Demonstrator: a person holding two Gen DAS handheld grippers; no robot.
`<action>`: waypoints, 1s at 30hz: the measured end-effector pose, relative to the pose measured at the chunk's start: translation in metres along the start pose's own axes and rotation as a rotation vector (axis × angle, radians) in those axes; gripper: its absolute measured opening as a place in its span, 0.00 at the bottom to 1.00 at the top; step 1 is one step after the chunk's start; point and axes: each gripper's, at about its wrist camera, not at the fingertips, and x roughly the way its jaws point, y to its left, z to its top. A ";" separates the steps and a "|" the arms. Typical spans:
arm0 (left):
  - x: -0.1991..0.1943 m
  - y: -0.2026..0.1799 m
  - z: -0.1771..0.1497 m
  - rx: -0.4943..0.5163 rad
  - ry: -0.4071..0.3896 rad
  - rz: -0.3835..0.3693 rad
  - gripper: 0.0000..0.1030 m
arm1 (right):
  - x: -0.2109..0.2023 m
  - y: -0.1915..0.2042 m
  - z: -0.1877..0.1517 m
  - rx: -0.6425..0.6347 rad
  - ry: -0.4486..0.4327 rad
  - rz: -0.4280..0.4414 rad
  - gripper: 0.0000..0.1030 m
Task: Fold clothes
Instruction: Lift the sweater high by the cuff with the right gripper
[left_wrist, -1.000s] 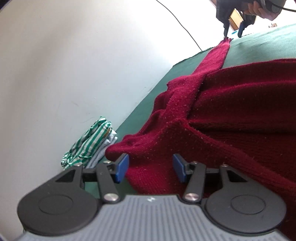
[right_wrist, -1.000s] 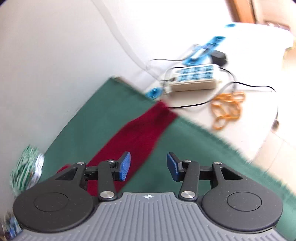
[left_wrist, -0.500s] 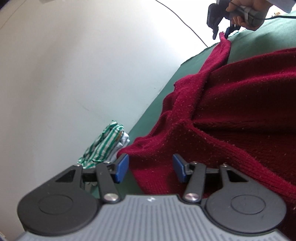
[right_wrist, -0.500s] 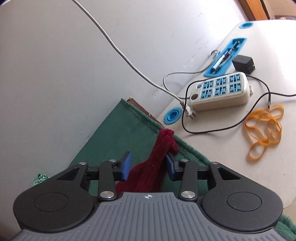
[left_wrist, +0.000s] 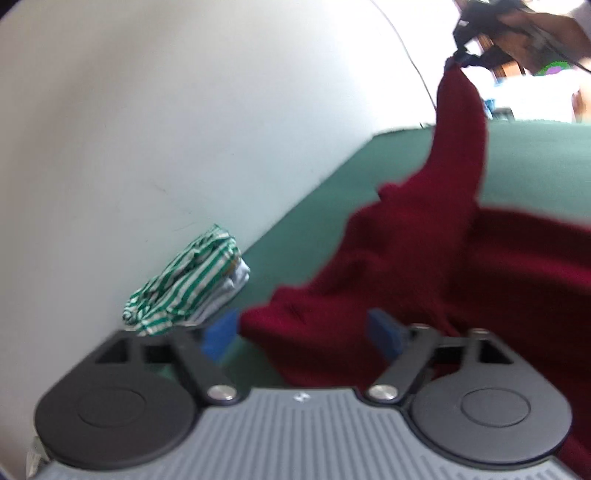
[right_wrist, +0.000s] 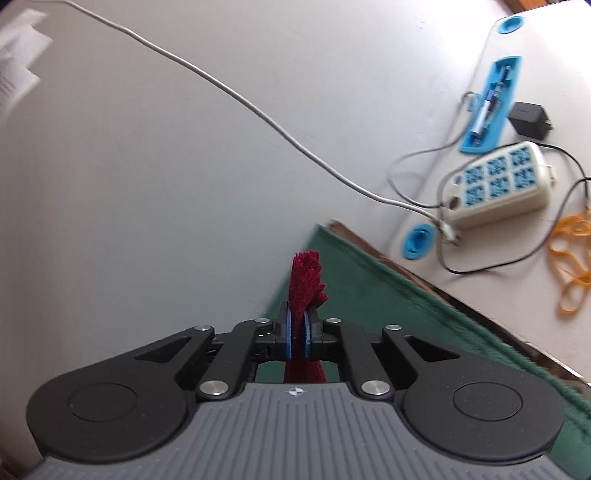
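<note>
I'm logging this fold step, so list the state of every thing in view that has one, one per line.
right gripper: shut on the sleeve end
left gripper: open, at the sweater's near edge
red sweater: unfolded, one sleeve lifted off the cloth
striped garment: folded, on a pile by the wall
green cloth: spread flat
power strip: one plug beside its end

A white power strip (right_wrist: 496, 184), blue pen tray (right_wrist: 493, 105), black adapter (right_wrist: 529, 120) and orange rubber bands (right_wrist: 570, 258) lie on the pale tabletop (right_wrist: 517, 288).
</note>
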 end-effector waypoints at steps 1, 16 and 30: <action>0.012 0.007 0.005 0.005 0.009 -0.024 0.74 | -0.004 0.007 0.003 0.008 -0.006 0.020 0.06; 0.132 -0.020 0.005 0.121 0.004 -0.177 0.00 | -0.067 0.010 -0.006 0.190 -0.245 0.022 0.06; 0.115 0.016 0.003 0.042 0.030 -0.338 0.15 | -0.056 0.102 -0.059 0.226 -0.016 0.384 0.07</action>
